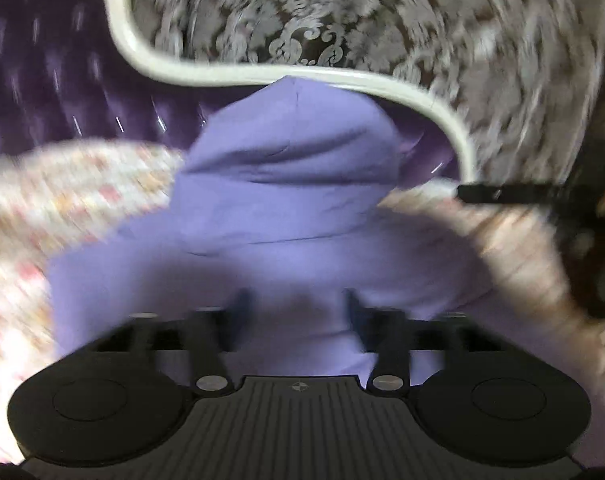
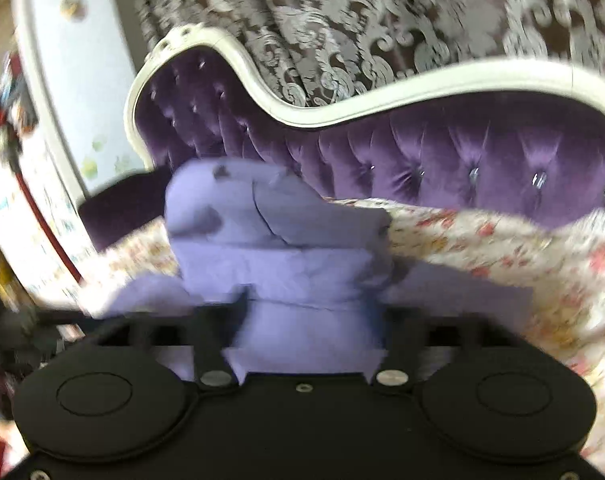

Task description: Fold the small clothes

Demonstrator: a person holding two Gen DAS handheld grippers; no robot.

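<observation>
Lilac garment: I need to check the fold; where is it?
In both wrist views, the lilac garment lies centred on the floral sheet, before the purple tufted sofa back.

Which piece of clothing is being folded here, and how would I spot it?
Find the purple tufted sofa with its cream frame. A floral cover lies on the seat, and the lavender garment sits bunched on it, the only plain, unpatterned cloth there.
</observation>
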